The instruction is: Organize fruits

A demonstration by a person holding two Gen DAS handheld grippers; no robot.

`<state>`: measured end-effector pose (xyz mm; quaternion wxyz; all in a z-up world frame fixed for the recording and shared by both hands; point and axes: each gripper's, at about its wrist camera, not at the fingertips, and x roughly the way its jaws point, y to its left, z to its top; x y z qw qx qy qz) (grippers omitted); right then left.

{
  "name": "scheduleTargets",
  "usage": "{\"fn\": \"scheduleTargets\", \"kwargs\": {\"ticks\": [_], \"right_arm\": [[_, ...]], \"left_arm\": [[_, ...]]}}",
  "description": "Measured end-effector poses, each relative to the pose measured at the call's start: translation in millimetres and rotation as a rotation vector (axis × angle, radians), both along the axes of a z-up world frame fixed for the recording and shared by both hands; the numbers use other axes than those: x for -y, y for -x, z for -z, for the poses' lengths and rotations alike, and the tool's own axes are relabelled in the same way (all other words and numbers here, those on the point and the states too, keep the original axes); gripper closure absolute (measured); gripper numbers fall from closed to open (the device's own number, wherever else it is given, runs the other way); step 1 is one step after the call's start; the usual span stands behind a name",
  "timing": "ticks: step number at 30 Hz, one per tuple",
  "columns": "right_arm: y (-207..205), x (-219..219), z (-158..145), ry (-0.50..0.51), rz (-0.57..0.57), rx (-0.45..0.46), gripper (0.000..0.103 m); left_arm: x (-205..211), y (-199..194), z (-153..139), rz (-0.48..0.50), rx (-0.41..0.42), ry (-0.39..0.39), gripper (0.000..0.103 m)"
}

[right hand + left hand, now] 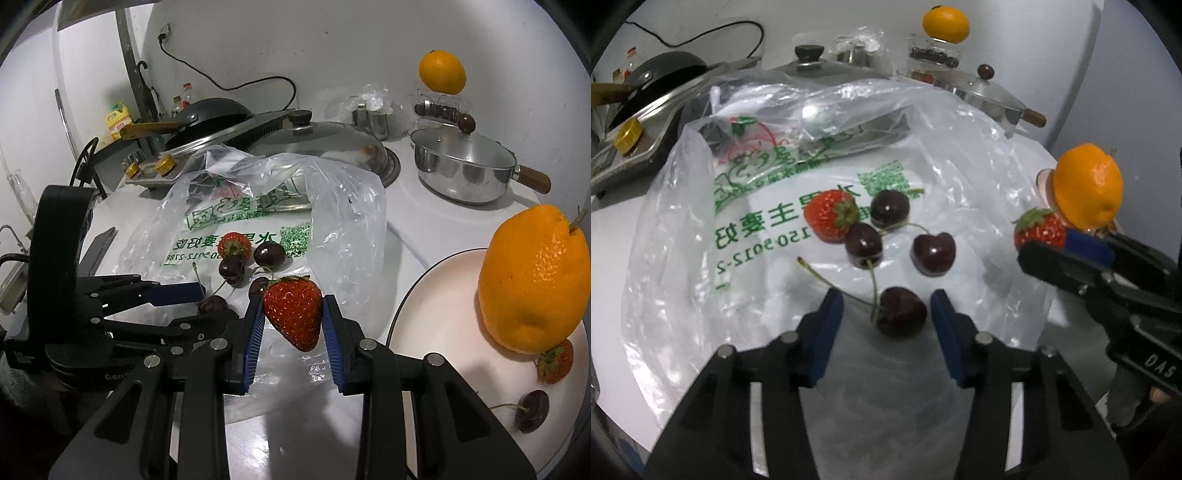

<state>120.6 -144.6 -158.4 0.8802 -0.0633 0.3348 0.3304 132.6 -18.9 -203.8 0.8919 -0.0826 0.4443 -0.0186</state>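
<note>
Gripping a strawberry (pixel 293 314) between its blue pads, my right gripper (pixel 293 325) is clenched on the fruit, tip pointing down, above the edge of the plastic bag (pixel 347 206). To its right sits a white plate (pixel 417 295) bearing a large orange (pixel 535 280), a second strawberry (pixel 556 360) tucked beneath it, and one cherry (pixel 532 410) near the rim.

My left gripper (pixel 886 314) straddles a dark cherry (pixel 901 312) lying on the bag. The right pad sits just beside the fruit and the left pad stands apart from it, so I cannot confirm a grasp; I record the jaws as unclenched. The stem of this cherry (pixel 873 295) rises between the fingers.

Just beyond the left gripper, three more cherries (pixel 932 253) and a strawberry (pixel 829 216) lie clustered on the bag, over its green printing.

Farther off, past the bag, stand a domed metal lid (pixel 325 144), a lidded saucepan with a wooden handle (pixel 461 170), and a dark wok (pixel 210 110) on the stove. A second orange (pixel 441 72) rests atop a clear container at the back wall.
</note>
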Motion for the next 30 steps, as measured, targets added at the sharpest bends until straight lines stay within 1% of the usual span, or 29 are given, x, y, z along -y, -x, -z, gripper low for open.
{"fn": "scheduleTargets", "kwargs": {"ticks": [3,4,5,10,22,30], "right_arm": [[-1,1,1,-0.002,0.0,-0.003,0.07],[-1,1,1,-0.001,0.0,-0.003,0.07],[-2,1,1,0.0,0.0,-0.003,0.07],[-1,2,1,0.0,-0.001,-0.001,0.07],[6,-6,-4,0.014,0.0,0.017,0.07],[15,-14,-10,0.026,-0.011,0.032,0.07]], "left_arm": [[3,0,0,0.011,0.002,0.006,0.06],[4,-1,0,0.016,0.0,0.007,0.067],[5,-1,-1,0.019,0.0,0.012,0.069],[7,1,-2,0.032,-0.001,0.02,0.075],[2,15,-11,0.054,0.028,0.043,0.075],[-5,27,-18,0.048,0.049,0.039,0.075]]}}
